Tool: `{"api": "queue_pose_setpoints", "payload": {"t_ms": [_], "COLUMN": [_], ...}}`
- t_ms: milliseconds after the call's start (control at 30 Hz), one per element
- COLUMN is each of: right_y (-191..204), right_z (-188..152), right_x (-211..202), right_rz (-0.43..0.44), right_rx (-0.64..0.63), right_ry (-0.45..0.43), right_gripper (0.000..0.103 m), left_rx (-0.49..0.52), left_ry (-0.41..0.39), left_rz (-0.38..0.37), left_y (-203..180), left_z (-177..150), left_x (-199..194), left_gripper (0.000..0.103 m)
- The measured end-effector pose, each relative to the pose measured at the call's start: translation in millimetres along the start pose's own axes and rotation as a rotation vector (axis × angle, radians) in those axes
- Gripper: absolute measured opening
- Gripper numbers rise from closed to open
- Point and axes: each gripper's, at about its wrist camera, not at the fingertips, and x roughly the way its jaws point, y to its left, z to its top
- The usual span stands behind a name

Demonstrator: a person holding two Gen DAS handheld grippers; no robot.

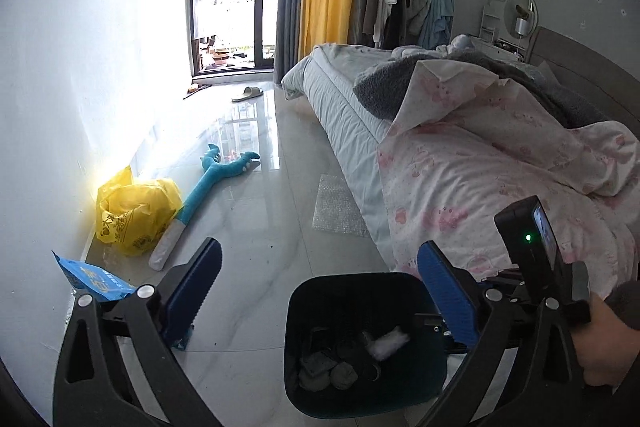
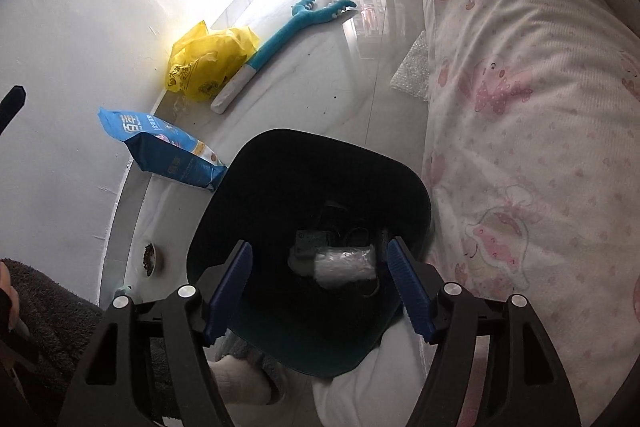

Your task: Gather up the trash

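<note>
A dark trash bin [image 1: 362, 291] [image 2: 304, 163] stands on the tiled floor beside the bed, with crumpled paper and a white wad [image 1: 390, 343] [image 2: 346, 267] inside. My left gripper [image 1: 320, 291] is open and empty, above and just behind the bin. My right gripper [image 2: 320, 287] is open and empty, directly over the bin's mouth. A yellow plastic bag [image 1: 134, 211] [image 2: 208, 63] lies against the wall. A piece of bubble wrap [image 1: 336, 205] [image 2: 412, 71] lies on the floor by the bed.
A blue pet food bag [image 2: 164, 151] [image 1: 92, 277] leans on the wall by the bin. A teal plush toy [image 1: 208, 187] [image 2: 280, 39] lies on the floor. A food bowl [image 2: 150, 259] sits near the wall. The bed [image 1: 500, 163] with pink quilt fills the right side. A slipper [image 1: 247, 93] lies near the balcony door.
</note>
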Motion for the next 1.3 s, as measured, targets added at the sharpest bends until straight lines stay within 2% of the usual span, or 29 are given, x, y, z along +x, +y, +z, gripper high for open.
{"api": "queue_pose_setpoints", "payload": {"t_ms": [233,467,600,800,900,933,967,1000,1133,1300], "right_y": [3,8,0,-28,-41,-50,-50,-56,-66,-80], "right_z": [-5,-21,-36,-66,-84,-97,-97,-112,-141,-175], "right_x": [-49,-113,-157,-221,-252,-273,-273,-290,-309,-324], "right_rz": [0.019,-0.071,-0.108,-0.183,-0.256,-0.284,-0.284,-0.302,-0.339,-0.376], "right_rx": [-0.038,-0.119,-0.123,-0.071,-0.04,-0.013,-0.013,0.021,0.055,0.085], "right_ry": [-0.104,-0.258,-0.371,-0.512,-0.592,-0.647,-0.647,-0.69,-0.726,-0.747], "right_gripper": [0.077,0.083,0.092,0.099,0.099,0.099,0.099,0.099,0.1,0.1], "left_rx": [-0.003,0.063,0.061,0.125,0.159,0.163,0.164,0.163,0.125,0.102], "left_ry": [-0.055,-0.11,-0.132,-0.154,-0.163,-0.169,-0.175,-0.183,-0.218,-0.221], "left_rz": [0.006,0.03,0.037,0.062,0.072,0.071,0.065,0.058,0.048,0.027], "left_y": [-15,-48,-63,-88,-99,-101,-104,-106,-110,-116], "left_z": [11,8,1,-7,-13,-14,-15,-16,-18,-23], "left_x": [-31,-55,-64,-71,-73,-76,-78,-81,-95,-103], "left_gripper": [0.1,0.1,0.1,0.1,0.1,0.1,0.1,0.1,0.1,0.1]}}
